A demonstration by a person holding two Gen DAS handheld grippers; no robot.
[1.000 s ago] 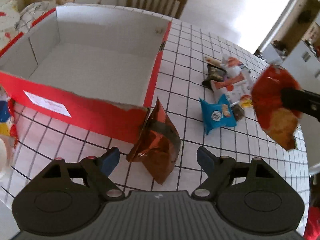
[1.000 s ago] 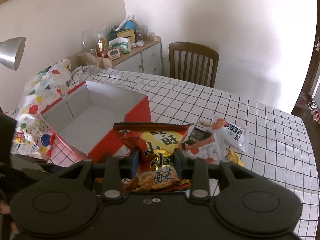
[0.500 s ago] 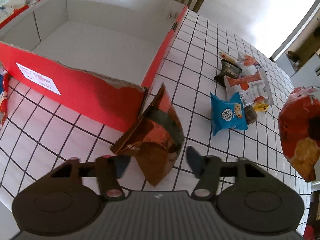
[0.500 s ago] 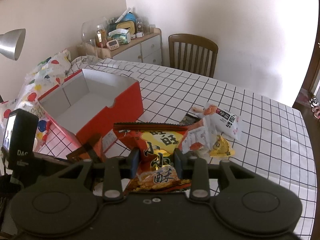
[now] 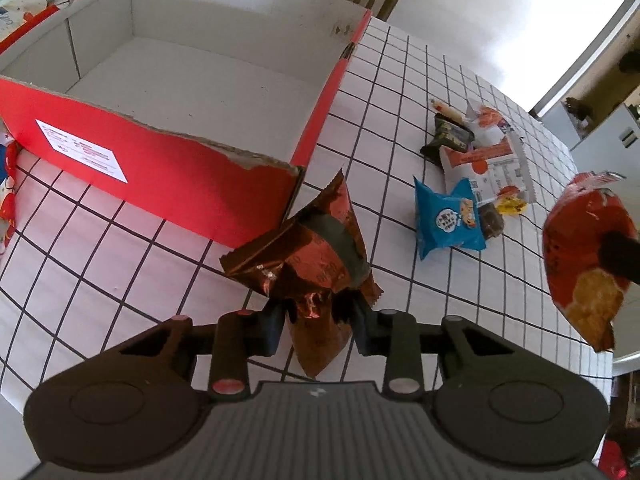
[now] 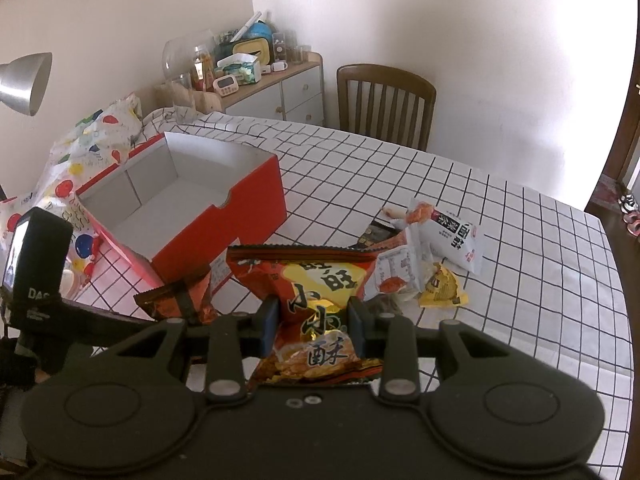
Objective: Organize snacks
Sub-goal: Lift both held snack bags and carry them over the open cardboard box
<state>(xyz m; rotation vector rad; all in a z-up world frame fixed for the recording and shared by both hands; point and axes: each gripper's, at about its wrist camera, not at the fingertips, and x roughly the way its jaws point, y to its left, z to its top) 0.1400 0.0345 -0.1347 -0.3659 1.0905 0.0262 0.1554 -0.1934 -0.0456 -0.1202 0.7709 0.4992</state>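
A crumpled copper-brown foil snack bag lies on the checked tablecloth at the near corner of the red cardboard box. My left gripper has its jaws closing on the bag's lower part, and the pads touch the foil. The same bag and the left gripper's body show in the right wrist view. My right gripper is shut on a red and yellow snack bag, held above the table; it also shows as the red bag at the right of the left wrist view. The box holds nothing.
A loose heap of snacks lies on the table right of the box: a blue packet, white and orange packets, a dark packet, a yellow packet. A wooden chair stands beyond the table. Patterned bags lie left of the box.
My left gripper has come down onto the brown foil bag and its jaws have narrowed from wide apart to pinching it. The right gripper kept its hold on the red bag.
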